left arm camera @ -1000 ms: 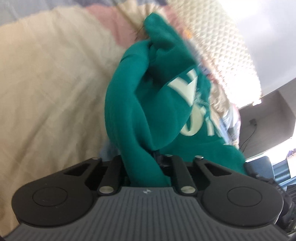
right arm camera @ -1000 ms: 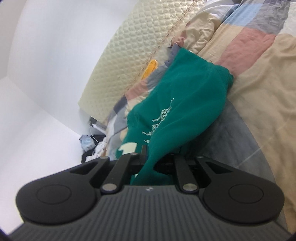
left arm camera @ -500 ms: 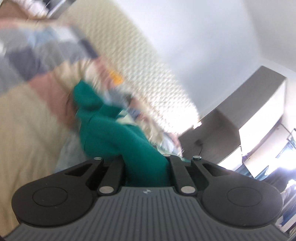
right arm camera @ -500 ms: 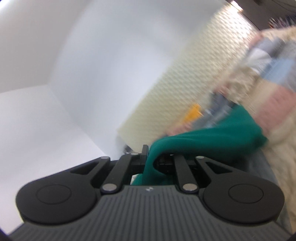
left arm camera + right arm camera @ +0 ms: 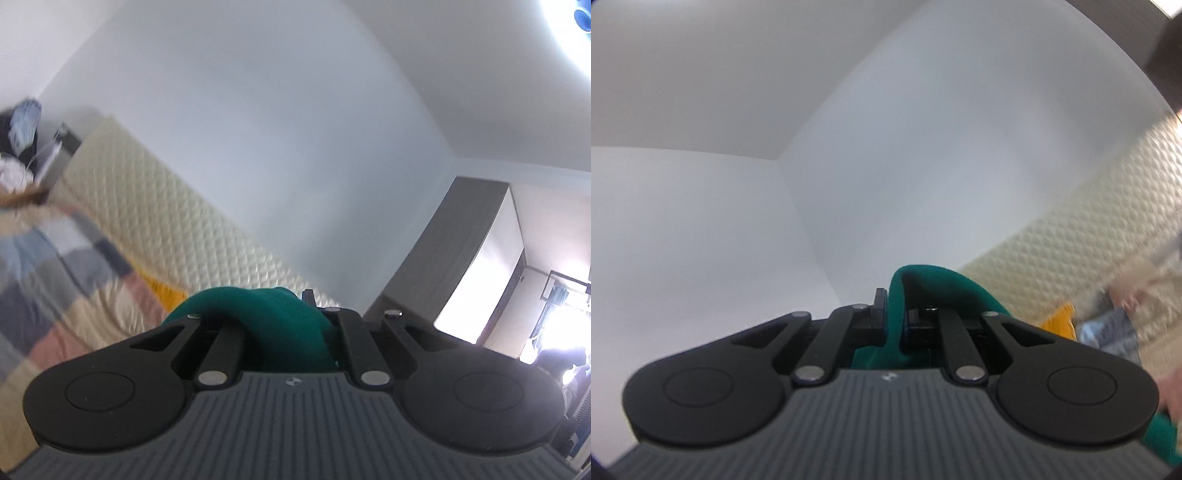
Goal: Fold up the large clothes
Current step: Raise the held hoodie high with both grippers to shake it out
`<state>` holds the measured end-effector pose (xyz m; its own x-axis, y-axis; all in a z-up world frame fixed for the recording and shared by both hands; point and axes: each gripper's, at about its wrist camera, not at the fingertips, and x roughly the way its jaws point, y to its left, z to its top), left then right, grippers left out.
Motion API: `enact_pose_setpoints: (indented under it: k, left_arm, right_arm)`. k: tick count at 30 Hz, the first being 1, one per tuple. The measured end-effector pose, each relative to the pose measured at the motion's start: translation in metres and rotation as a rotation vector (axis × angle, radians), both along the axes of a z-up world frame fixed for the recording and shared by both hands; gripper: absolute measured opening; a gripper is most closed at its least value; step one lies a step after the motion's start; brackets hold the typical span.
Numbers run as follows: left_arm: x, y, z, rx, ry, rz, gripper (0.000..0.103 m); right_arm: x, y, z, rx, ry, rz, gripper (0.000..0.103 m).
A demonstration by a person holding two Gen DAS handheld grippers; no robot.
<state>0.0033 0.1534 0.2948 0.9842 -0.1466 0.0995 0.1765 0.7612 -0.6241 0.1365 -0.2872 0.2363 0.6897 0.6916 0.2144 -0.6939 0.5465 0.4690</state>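
Both grippers now sit higher than before, bed dropped away; left gripper [image 5: 280, 314] and right gripper [image 5: 895, 314] each clamp the green sweatshirt [image 5: 273, 325]; quilted headboard [image 5: 155, 214] beyond.

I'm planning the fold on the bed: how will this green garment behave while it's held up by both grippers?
Probably floppy: the green garment bulges and droops over the left gripper. Likely light enough; a thin pinch in the right gripper holds it. Expect sagging between the grips.

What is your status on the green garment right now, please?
Left gripper shut on green garment. Right gripper shut on it too. Both point at the wall above the quilted headboard. Nothing in the way.
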Motion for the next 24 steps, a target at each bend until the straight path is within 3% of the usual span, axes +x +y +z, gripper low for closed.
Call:
enact_pose_setpoints:
  k: [4,8,12,14,17,21,24]
  left_arm:
    - [-0.015,0.002,0.069,0.026,-0.081,0.024,0.009]
    - [-0.023,-0.005,0.138,0.1,-0.162,0.022,0.009]
    - [-0.009,-0.011,0.165,0.153,-0.141,0.029,0.01]
    - [0.013,-0.009,0.152,0.176,-0.104,0.039,0.01]
    - [0.062,0.003,0.105,0.17,-0.008,0.041,0.01]
    - [0.127,0.02,0.023,0.144,0.123,0.034,0.01]
    - [0.182,0.025,-0.033,0.185,0.202,0.044,0.01]
  right_arm:
    - [-0.014,0.001,0.061,-0.007,-0.079,0.011,0.01]
    - [-0.02,-0.009,0.117,0.072,-0.148,0.028,0.01]
    - [-0.014,-0.009,0.152,0.081,-0.219,-0.025,0.01]
    - [0.0,-0.001,0.153,0.02,-0.211,-0.067,0.011]
    - [0.036,0.006,0.129,-0.042,-0.12,-0.089,0.011]
    - [0.082,0.018,0.066,-0.119,-0.035,-0.114,0.011]
    - [0.121,0.03,0.013,-0.167,0.001,-0.139,0.011]
